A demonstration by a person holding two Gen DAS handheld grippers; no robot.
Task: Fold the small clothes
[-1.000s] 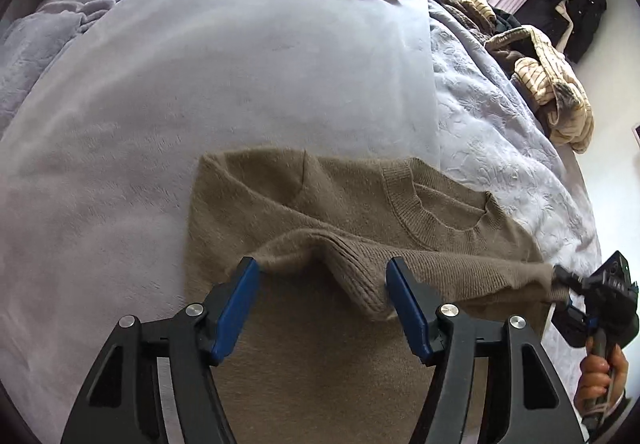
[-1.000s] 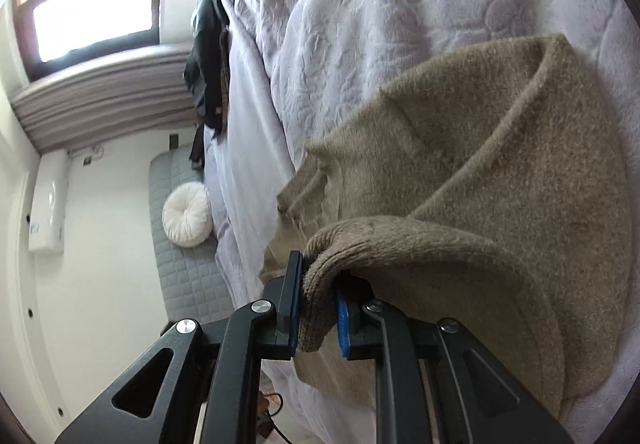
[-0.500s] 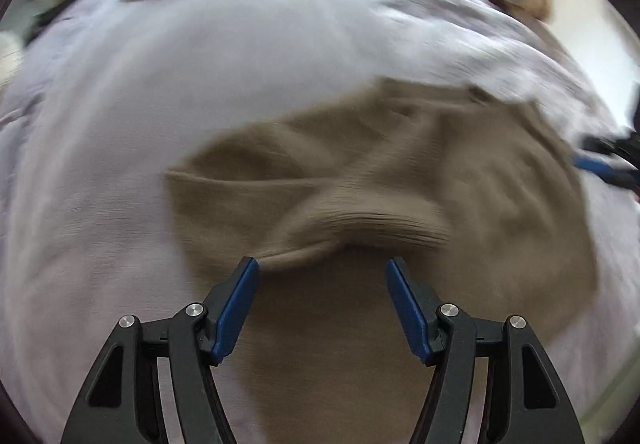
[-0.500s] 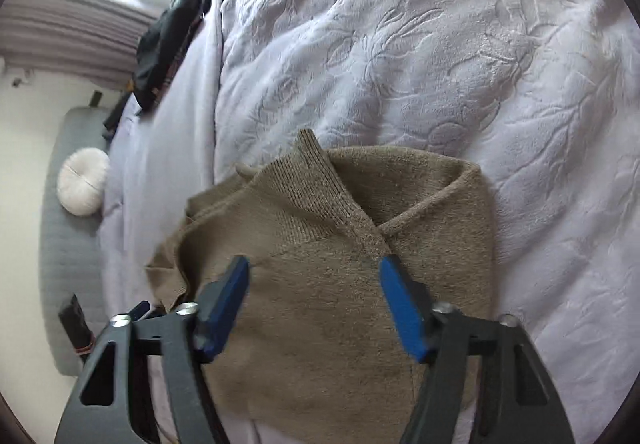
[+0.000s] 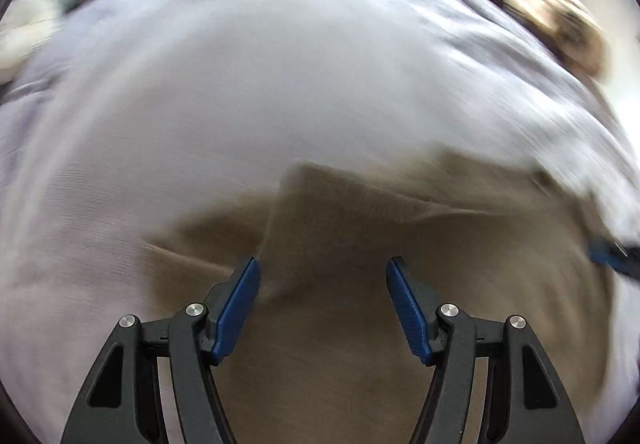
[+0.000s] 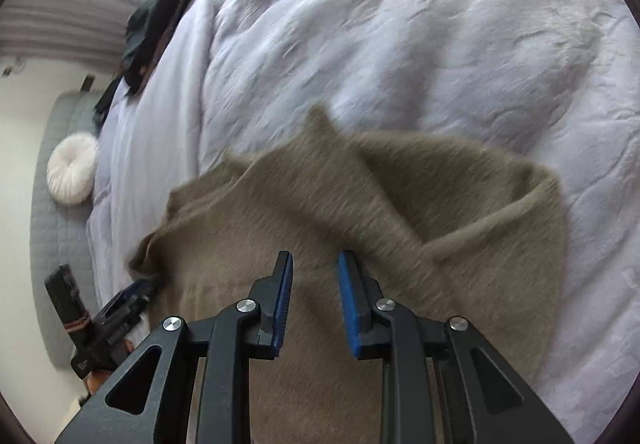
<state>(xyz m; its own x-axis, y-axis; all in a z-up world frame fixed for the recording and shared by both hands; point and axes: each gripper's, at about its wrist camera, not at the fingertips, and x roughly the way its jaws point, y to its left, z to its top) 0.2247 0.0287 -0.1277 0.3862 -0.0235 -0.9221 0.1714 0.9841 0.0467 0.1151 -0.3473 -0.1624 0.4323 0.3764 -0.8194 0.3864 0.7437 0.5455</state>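
A tan knit sweater lies on the lavender bedspread, with one sleeve folded across its body. My left gripper hovers open just over the sweater's folded sleeve, with nothing pressed between its blue pads. My right gripper points down at the sweater's body. Its jaws are closing with a narrow gap left, and no cloth shows between them. In the right wrist view the left gripper sits at the sweater's left edge. The left wrist view is blurred by motion.
Dark clothes are piled at the bed's far end. A round white cushion lies beside the bed on a grey quilted mat. Tan striped clothing lies at the bed's right side in the left wrist view.
My right gripper let go of the sweater's edge, opened wide, then narrowed again over the flat sweater. The left gripper swung lower and closer to the sleeve, still open.
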